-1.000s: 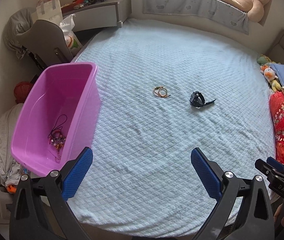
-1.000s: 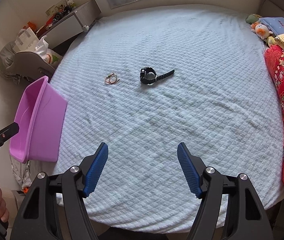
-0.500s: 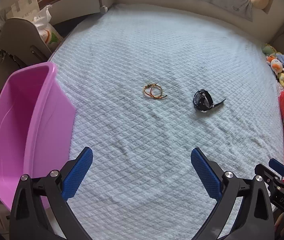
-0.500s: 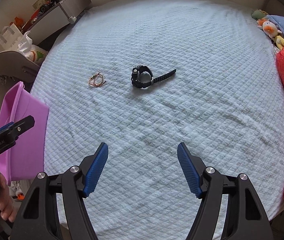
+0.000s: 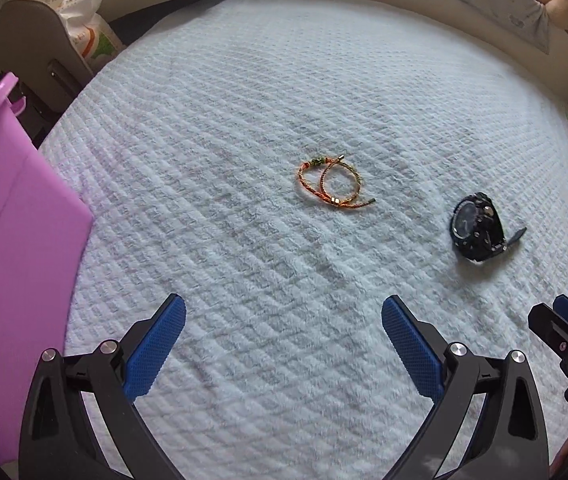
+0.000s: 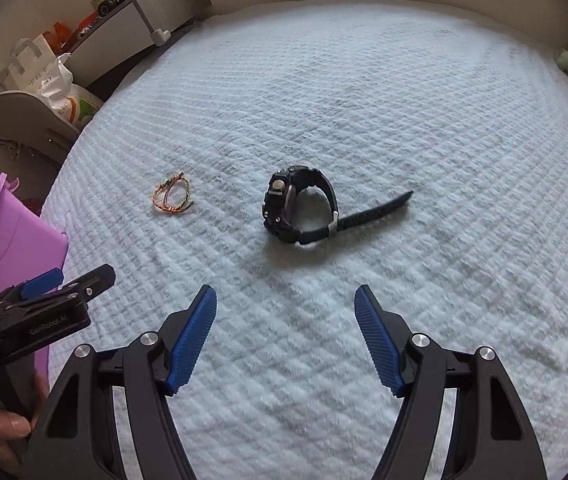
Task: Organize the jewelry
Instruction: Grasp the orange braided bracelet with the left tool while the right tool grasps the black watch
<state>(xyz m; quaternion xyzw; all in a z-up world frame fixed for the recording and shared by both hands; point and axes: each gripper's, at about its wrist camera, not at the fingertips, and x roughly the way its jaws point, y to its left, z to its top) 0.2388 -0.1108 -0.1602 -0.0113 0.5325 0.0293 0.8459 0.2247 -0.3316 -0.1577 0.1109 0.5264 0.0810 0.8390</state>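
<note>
Left gripper [image 5: 283,340] wide, empty; bracelets [image 5: 331,185] at 12 o'clock on blanket [image 5: 244,120]. Right gripper [image 6: 285,338] wide, empty; watch [image 6: 300,206] at 12, strap toward 3. Bin [image 5: 8,220] at 9.

Open blanket [image 5: 244,264] ahead of both tools, pink bin [image 5: 12,208] walling the left edge, bracelets [image 5: 330,184] and watch [image 6: 300,204] well apart
</note>
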